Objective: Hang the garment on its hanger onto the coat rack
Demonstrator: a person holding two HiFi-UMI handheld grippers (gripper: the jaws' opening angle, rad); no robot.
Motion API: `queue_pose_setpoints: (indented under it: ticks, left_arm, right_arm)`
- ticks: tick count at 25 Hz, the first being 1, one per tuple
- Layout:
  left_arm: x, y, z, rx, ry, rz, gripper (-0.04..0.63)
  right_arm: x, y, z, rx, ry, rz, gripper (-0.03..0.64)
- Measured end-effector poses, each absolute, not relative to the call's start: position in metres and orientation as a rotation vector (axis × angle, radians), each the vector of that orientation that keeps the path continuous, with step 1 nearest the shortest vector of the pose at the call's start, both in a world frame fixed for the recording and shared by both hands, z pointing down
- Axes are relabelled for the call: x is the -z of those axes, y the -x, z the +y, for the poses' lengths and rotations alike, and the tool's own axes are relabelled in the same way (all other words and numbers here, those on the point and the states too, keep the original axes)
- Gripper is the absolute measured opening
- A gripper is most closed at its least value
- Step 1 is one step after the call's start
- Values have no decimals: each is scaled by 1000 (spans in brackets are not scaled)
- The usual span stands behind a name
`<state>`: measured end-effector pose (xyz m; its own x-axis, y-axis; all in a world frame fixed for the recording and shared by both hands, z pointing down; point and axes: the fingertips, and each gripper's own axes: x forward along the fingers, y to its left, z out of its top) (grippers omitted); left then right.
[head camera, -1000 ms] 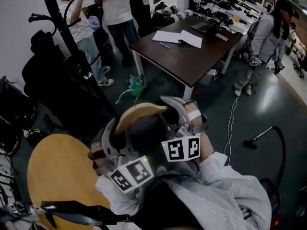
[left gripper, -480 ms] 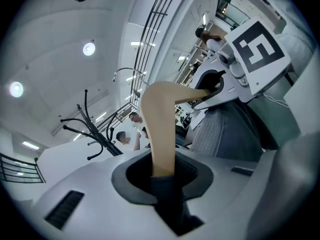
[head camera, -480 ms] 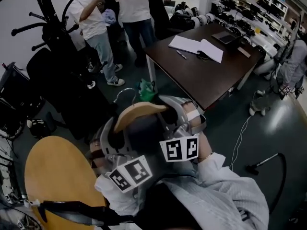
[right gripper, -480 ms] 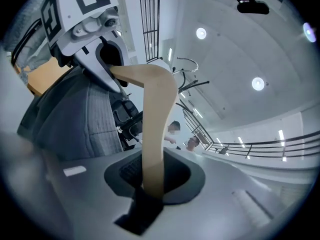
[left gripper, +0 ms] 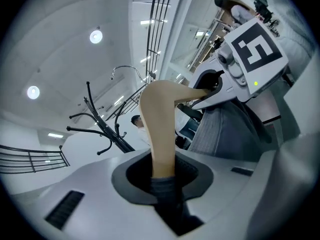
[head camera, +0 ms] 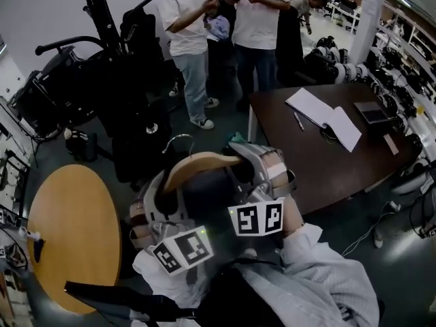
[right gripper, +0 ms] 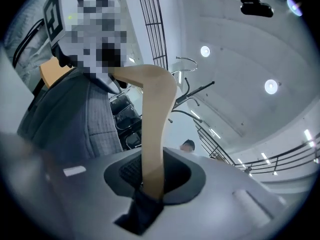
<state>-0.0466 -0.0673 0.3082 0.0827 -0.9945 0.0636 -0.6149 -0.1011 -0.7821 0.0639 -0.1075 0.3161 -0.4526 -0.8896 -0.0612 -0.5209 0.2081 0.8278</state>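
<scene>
I hold a curved wooden hanger (head camera: 197, 163) by both ends, chest-high, with its metal hook (head camera: 178, 140) pointing away from me. A dark garment (head camera: 204, 197) drapes under it. My left gripper (head camera: 158, 196) is shut on the hanger's left arm, and dark cloth is pinched along with the wood (left gripper: 161, 134). My right gripper (head camera: 248, 167) is shut on the right arm (right gripper: 155, 124) in the same way. The black coat rack (head camera: 102, 19) stands ahead at upper left, some way beyond the hook. Dark clothes hang on its lower part.
A round wooden table (head camera: 68, 230) sits low at my left. A dark brown table (head camera: 327, 162) with open papers fills the right. Two people (head camera: 259, 26) stand behind the rack. A black chair (head camera: 48, 94) and shelving crowd the left wall.
The head view has swung. The dark table has slid to the right, and the rack and the people have moved toward the top centre. Both grips on the hanger look unchanged.
</scene>
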Motion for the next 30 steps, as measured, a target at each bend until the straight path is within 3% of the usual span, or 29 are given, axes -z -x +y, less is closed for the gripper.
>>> queue_pose_setpoints:
  ticks: [10, 30]
  left_arm:
    - [-297, 55, -135, 903, 1668, 1770, 69]
    - [-251, 152, -313, 842, 1517, 1865, 69]
  right_arm:
    - [-303, -48, -194, 1226, -1186, -2206, 77]
    - [-253, 56, -383, 1385, -1155, -2271, 80]
